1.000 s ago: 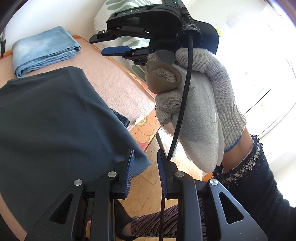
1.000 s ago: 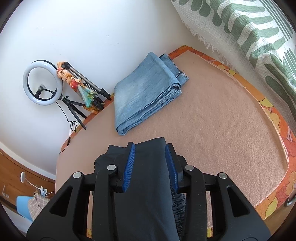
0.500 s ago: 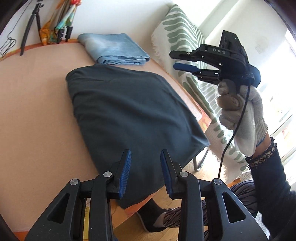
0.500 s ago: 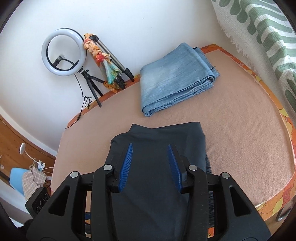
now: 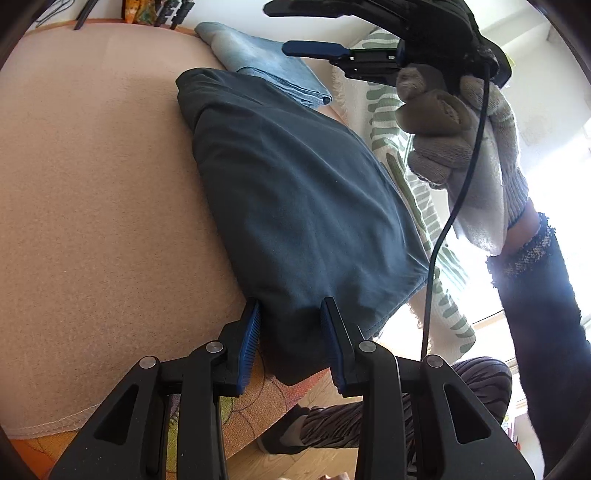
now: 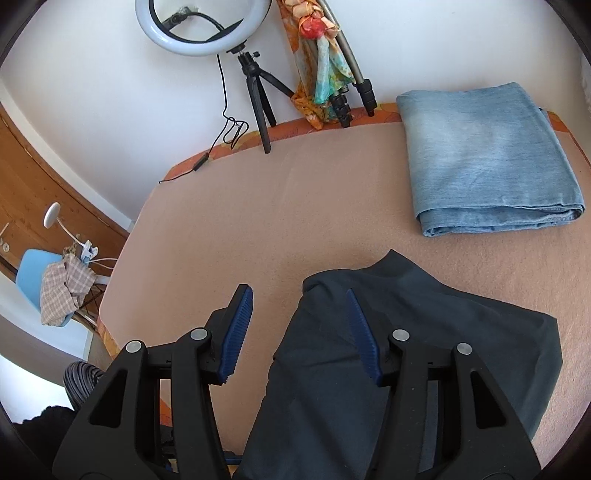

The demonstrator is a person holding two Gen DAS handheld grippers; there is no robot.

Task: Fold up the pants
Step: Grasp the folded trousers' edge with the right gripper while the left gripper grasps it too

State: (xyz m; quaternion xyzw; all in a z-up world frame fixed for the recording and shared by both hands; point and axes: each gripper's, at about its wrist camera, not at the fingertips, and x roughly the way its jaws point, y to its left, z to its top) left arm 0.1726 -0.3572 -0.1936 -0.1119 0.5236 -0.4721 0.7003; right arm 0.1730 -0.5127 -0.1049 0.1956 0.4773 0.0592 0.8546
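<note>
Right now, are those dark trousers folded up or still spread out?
Folded. The dark trousers lie as a compact rectangle with layered edges on the pink blanket, one corner hanging over the edge, near the folded jeans.

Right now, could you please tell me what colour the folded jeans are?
The folded jeans are light, faded blue denim, shown best in the right wrist view.

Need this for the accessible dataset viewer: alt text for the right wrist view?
The open right gripper hovers over dark folded pants on a peach-covered table, gripping nothing. Folded light-blue jeans lie at the far right; a ring light on a tripod stands against the white wall.
</note>
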